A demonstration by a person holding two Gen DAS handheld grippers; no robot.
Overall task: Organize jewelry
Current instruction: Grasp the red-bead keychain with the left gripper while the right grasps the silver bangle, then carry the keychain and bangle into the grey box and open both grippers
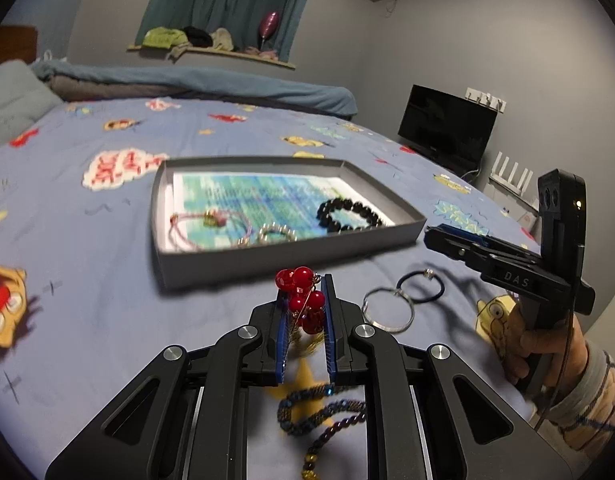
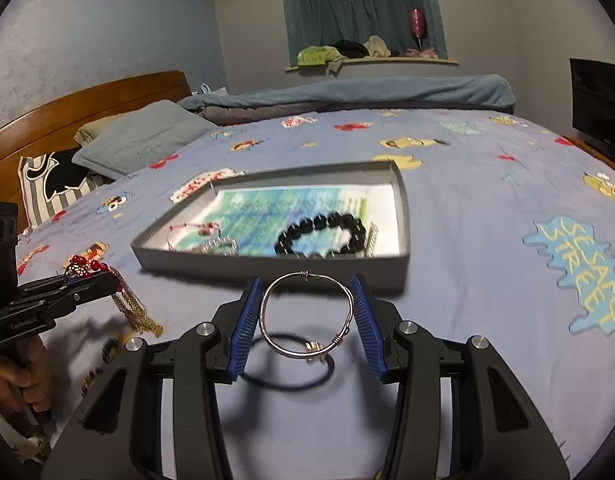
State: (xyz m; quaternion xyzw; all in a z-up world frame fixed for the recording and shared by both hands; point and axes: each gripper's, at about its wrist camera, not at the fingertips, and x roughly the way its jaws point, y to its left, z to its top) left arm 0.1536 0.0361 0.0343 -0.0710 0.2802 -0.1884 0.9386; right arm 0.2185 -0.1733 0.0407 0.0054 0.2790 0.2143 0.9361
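Note:
My left gripper (image 1: 306, 285) is shut on a red bead piece with a gold chain (image 1: 306, 300), held above the bed in front of the grey tray (image 1: 267, 258). It also shows in the right wrist view (image 2: 91, 270), its gold chain hanging down. My right gripper (image 2: 307, 288) is open, its blue pads either side of a silver bangle (image 2: 306, 316) that lies on the bed over a dark hair tie (image 2: 287, 380). The tray (image 2: 267, 264) holds a black bead bracelet (image 2: 321, 234), a pink cord bracelet (image 2: 191, 230) and a silver bead bracelet (image 2: 219, 246).
A dark metallic chain (image 1: 319, 408) lies on the blue cartoon bedsheet under my left gripper. Pillows (image 2: 139, 136) and a wooden headboard (image 2: 67, 104) are at the far left. A black monitor (image 1: 447, 124) stands beyond the bed's right edge.

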